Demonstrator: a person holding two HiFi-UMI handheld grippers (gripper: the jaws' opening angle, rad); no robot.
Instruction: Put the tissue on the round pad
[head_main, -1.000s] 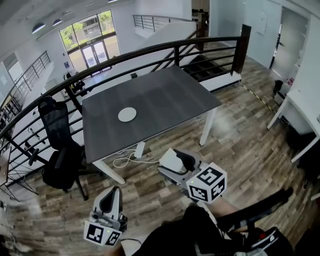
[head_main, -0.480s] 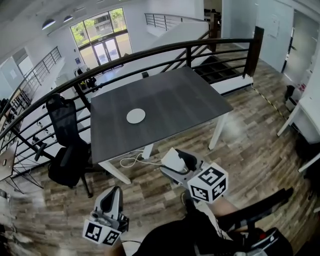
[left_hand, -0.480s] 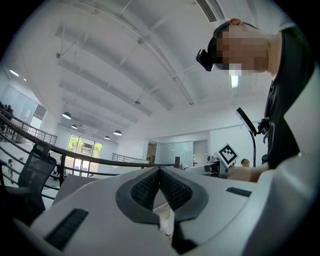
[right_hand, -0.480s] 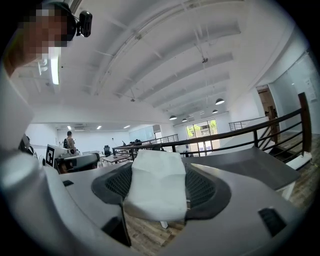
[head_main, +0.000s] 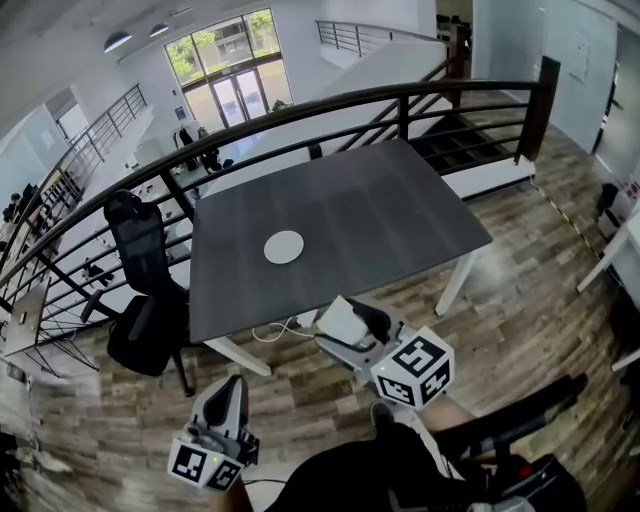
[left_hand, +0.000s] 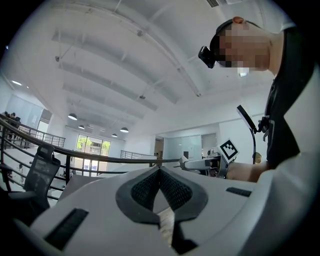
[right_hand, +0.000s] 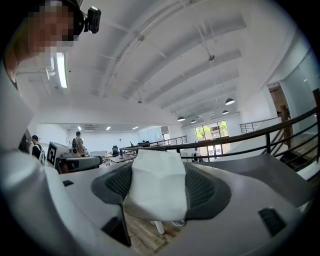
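Observation:
A white tissue pack (head_main: 341, 322) sits clamped between the jaws of my right gripper (head_main: 349, 329), held over the wood floor just in front of the table's near edge. The right gripper view shows the tissue pack (right_hand: 157, 185) wedged between both dark pads. The round white pad (head_main: 284, 247) lies on the dark grey table (head_main: 400, 210), left of its middle. My left gripper (head_main: 228, 395) hangs lower left over the floor, shut with nothing in it; its pads (left_hand: 145, 184) meet at their tips in the left gripper view.
A black office chair (head_main: 145, 300) stands left of the table. A black railing (head_main: 300, 112) runs behind the table, with a stairwell at the back right. A white cable (head_main: 268, 330) lies on the floor under the table's near edge.
The view has shifted, so the table and round pad sit a little lower and further right in the picture. Both grippers hold the same pose, the tissue still gripped.

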